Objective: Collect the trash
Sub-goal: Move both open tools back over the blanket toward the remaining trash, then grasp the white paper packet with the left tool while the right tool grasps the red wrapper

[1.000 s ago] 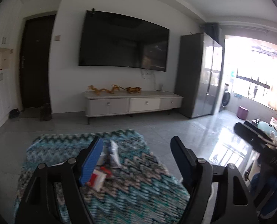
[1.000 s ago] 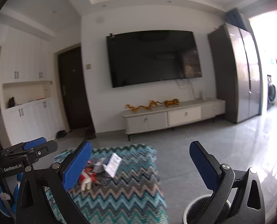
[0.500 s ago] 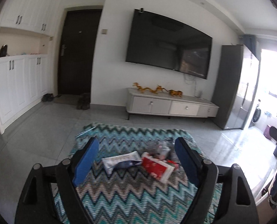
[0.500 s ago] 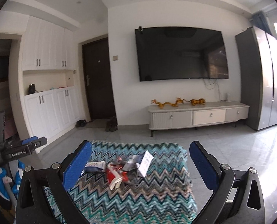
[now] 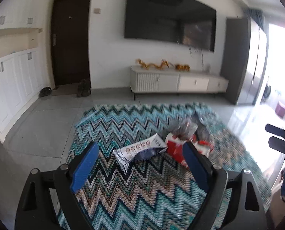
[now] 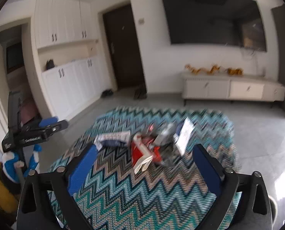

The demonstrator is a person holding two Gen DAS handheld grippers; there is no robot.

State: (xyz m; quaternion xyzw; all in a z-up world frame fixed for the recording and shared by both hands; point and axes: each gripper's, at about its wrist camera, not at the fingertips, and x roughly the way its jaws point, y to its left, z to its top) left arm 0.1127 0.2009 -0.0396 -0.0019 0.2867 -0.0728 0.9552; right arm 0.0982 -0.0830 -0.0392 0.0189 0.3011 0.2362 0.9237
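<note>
A pile of trash lies on a table covered with a teal zigzag cloth (image 5: 123, 126): a white and dark-blue wrapper (image 5: 140, 151), a red and white packet (image 5: 175, 149) and a crumpled clear wrapper (image 5: 184, 128). My left gripper (image 5: 140, 146) hovers just short of the white wrapper, its jaws wide and still opening, with nothing held. My right gripper (image 6: 145, 149) points at the red and white packet (image 6: 140, 153), its jaws wide and starting to close, the pads touching nothing. A white card (image 6: 184, 134) leans at the pile's right. Each gripper shows at the edge of the other's view.
Grey tiled floor surrounds the table. Beyond it stand a low white TV cabinet (image 5: 178, 82) under a wall TV, a dark door (image 5: 71, 38), white cupboards (image 6: 69, 88) and a grey fridge (image 5: 238, 61). A pale curved rim (image 6: 273, 203) peeks out at the lower right of the right wrist view.
Both grippers have come down and closer to the trash pile, which now looks larger. The left view swung away from the window toward the door. The left jaws stand wider.
</note>
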